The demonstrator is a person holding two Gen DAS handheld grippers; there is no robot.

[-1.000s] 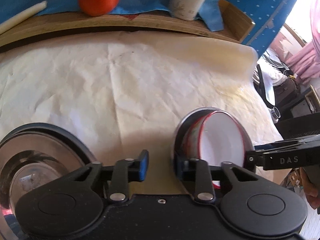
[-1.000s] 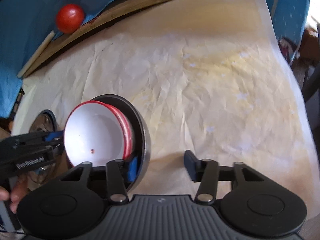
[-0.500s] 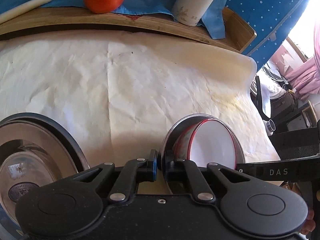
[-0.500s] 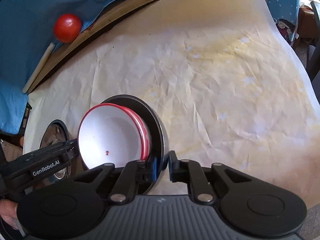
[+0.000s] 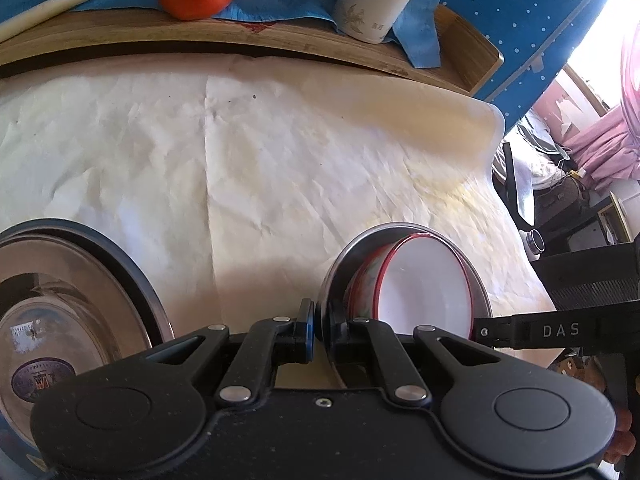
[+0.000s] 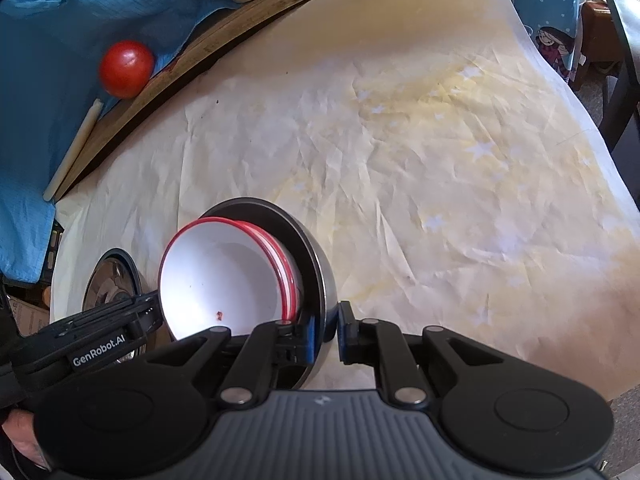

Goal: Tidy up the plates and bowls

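Cream paper-covered surface point(image 6: 400, 160): both tongs point(image 5: 320, 322) point(image 6: 328, 330) pinch the steel bowl point(image 6: 316, 264) rim; you lift level, red-rimmed white bowls point(image 6: 224, 276) nested.

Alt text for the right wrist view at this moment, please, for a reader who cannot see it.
The right claw grips the rim of a stainless steel bowl holding stacked red-rimmed white enamel bowls, while the left claw clamps the opposite side. Behind lie crumpled cream paper, a red tomato and a second steel bowl.
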